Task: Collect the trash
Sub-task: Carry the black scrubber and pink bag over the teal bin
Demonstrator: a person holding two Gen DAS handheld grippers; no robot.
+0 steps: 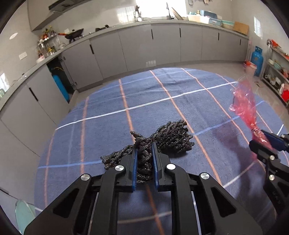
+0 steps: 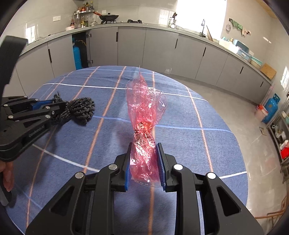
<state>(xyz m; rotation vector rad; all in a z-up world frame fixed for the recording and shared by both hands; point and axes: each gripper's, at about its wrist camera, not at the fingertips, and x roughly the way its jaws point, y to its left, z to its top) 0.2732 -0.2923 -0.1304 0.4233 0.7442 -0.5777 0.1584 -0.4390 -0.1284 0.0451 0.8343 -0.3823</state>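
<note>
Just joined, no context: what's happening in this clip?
A person with two handheld grippers is collecting trash off a round table with a blue checked cloth. The left gripper is shut on a black rope bundle lying on the cloth; the right gripper holds a crumpled red plastic wrapper.

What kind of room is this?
Most likely a home kitchen: a long counter over grey cabinets, a wok on a stove, and a blue gas bottle on the floor.

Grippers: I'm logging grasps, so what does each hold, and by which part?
Left gripper pinches the black cord at its knotted middle. Right gripper clamps the red wrapper by its lower end.
</note>
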